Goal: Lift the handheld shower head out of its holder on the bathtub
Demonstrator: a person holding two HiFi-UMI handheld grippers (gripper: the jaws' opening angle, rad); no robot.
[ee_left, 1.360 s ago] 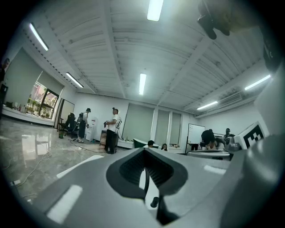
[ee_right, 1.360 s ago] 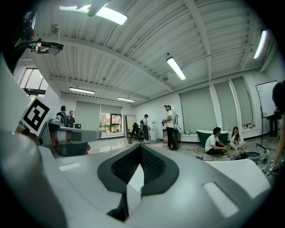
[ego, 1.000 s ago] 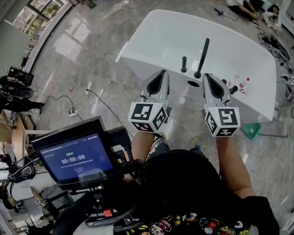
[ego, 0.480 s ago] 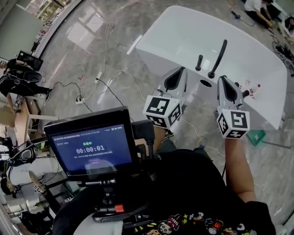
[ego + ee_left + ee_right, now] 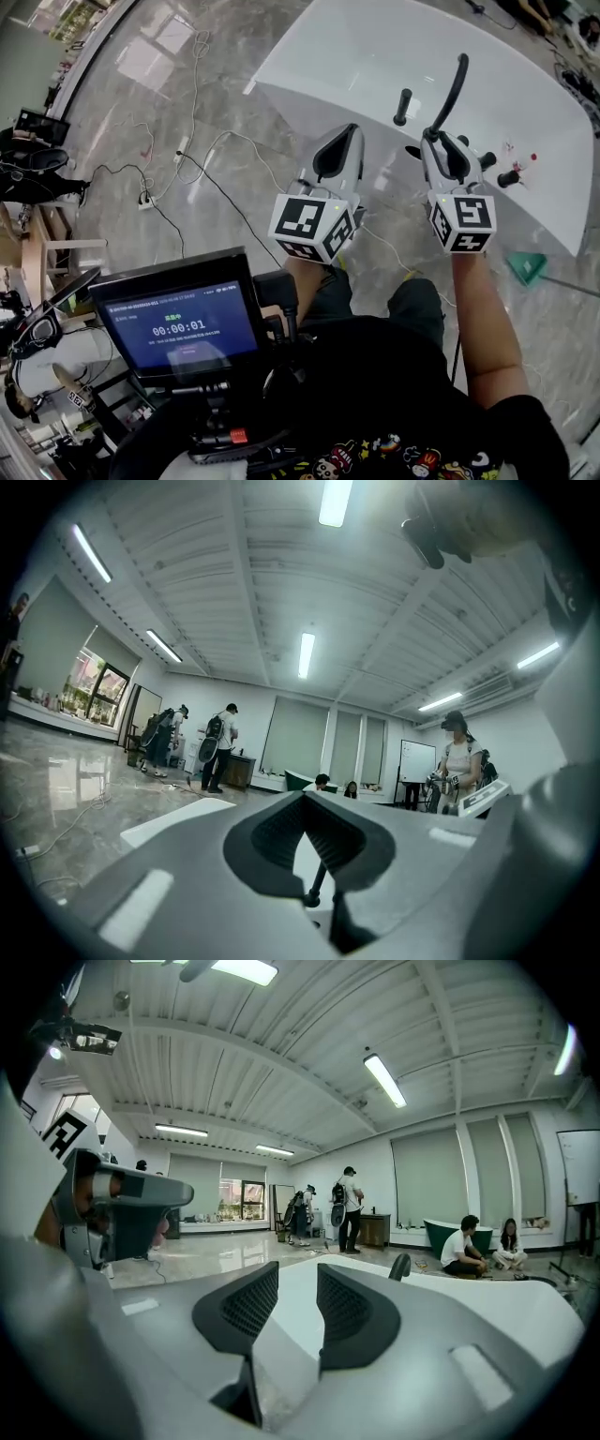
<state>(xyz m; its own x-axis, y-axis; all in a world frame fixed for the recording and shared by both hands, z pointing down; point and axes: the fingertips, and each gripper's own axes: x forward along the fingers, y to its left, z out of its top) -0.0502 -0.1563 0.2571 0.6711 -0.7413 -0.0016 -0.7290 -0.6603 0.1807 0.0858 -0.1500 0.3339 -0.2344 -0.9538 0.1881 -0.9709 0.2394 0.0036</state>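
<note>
A white bathtub (image 5: pixel 356 56) fills the upper right of the head view. The black handheld shower head (image 5: pixel 456 86) stands upright in its holder on the tub's near rim. A shorter black handle (image 5: pixel 403 106) stands to its left. My right gripper (image 5: pixel 444 150) sits just in front of the shower head's base, its jaws a narrow gap apart and holding nothing. My left gripper (image 5: pixel 337 150) hovers over the floor beside the tub, jaw tips together and empty. Through its jaws, the left gripper view shows a thin black upright rod (image 5: pixel 317 885). The right gripper view shows a black tip (image 5: pixel 400 1267) above the tub rim (image 5: pixel 450 1297).
Small black knobs (image 5: pixel 511 176) sit on the rim right of the holder. A green dustpan (image 5: pixel 527 265) lies on the floor at right. Cables (image 5: pixel 187 159) trail over the marble floor at left. A monitor (image 5: pixel 178 323) hangs on the person's chest rig. People stand and sit farther back in the room.
Both grippers have moved forward toward the tub. The right one now sits right at the foot of the shower head. The head camera has shifted as well.
</note>
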